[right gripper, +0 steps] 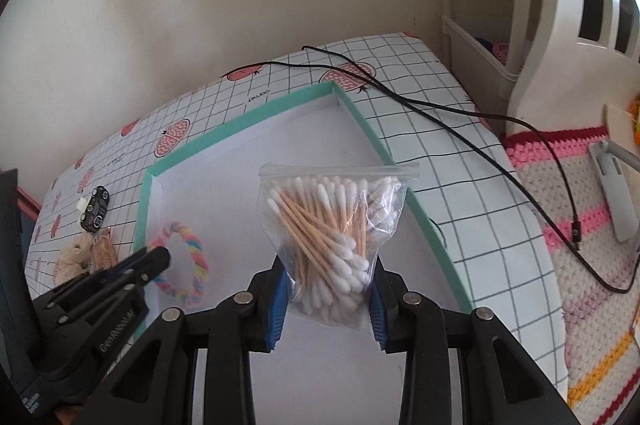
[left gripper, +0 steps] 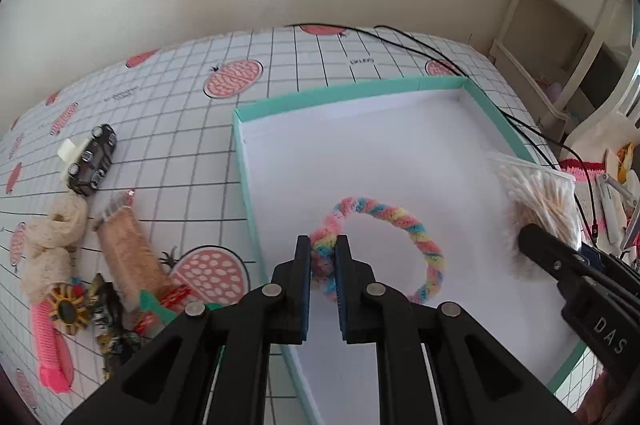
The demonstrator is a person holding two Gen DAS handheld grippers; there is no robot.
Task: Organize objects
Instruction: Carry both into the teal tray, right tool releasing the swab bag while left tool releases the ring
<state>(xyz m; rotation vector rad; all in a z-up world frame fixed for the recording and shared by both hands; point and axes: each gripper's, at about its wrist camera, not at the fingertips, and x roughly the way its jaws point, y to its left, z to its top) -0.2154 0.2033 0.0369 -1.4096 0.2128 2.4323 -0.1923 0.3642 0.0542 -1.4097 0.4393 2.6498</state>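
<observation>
Objects for sorting are split between a shallow teal-rimmed box [left gripper: 344,91] and the gridded, fruit-printed worktop [left gripper: 172,129] to its left. Inside the box, the left gripper [left gripper: 323,261] has its jaws pinched on the near-left part of a pastel twisted ring [left gripper: 400,213], which looks to lie on or just above the white floor. The right gripper [right gripper: 328,285] is clamped on the lower part of a clear zip bag of cotton swabs [right gripper: 334,229], held upright over the right side of the box near its right wall; whether the bag's bottom touches the floor cannot be told. Both items seem to be at the placing step, already within the box walls, so the judgement is that each gripper needs only to lower if any gap remains, spread its jaws and draw back without dragging the soft ring or tipping the bag over the rim. Left on the worktop, well apart from the box, are a small dark toy car [left gripper: 90,159], a cream lace scrunchie [left gripper: 52,241], a tan packet [left gripper: 128,253], a pink comb [left gripper: 50,349], a sunflower clip [left gripper: 68,309] and some small wrapped bits, which would come next. A black cable [right gripper: 460,129] trails across the far right corner and should be avoided.
</observation>
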